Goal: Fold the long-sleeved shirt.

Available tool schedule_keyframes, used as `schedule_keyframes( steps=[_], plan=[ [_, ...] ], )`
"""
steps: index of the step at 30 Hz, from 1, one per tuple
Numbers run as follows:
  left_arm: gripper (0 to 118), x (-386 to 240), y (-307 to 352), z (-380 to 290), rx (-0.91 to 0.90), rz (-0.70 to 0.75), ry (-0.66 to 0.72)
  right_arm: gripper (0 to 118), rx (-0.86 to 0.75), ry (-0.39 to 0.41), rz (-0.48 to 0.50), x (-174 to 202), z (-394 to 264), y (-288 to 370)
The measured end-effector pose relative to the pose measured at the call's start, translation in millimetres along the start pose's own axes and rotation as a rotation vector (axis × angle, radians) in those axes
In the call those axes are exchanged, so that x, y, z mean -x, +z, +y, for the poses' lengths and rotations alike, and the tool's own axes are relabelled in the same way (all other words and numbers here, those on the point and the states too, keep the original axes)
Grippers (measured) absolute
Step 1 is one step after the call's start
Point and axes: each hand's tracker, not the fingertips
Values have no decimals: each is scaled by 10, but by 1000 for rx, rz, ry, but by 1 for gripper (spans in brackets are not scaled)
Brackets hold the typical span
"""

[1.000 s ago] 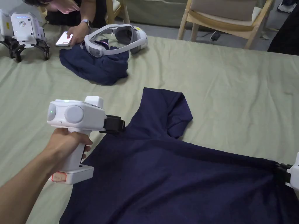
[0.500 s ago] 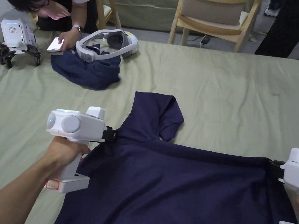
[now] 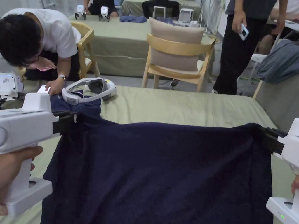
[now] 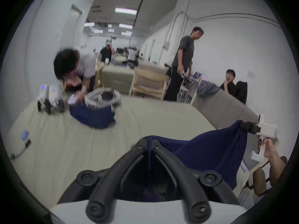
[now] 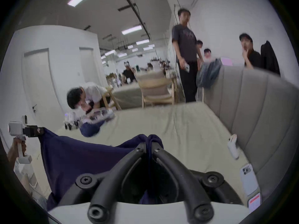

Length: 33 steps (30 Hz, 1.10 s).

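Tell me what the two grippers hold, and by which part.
Both hold the dark navy fabric shirt: left gripper and right gripper clamp opposite top corners.

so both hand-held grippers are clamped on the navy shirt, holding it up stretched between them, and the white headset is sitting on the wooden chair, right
Not quite. The left hand-held gripper and right hand-held gripper are both shut on the navy shirt, which is stretched between them. But the white headset lies on another dark blue garment on the table, not on the wooden chair. The head view shows it.

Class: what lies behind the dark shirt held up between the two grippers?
Behind the shirt lie the green-covered table and a white headset on another dark garment. The table beneath the shirt is covered.
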Motion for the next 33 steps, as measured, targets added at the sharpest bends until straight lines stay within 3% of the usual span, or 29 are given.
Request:
schedule_keyframes(
  steps=[10,20,24,33],
  plan=[
    [6,-532,838,1621,-237,47,-118,3,-245,141,24,496,1758,796],
    [6,-725,721,3307,-333,127,-165,3,-310,183,-39,709,3408,446],
    [6,-824,550,3826,-380,232,-219,3,-350,176,-68,804,3878,265],
    [6,-954,186,4714,-499,294,-130,3,-479,202,-180,1098,4746,-135]
  ],
)
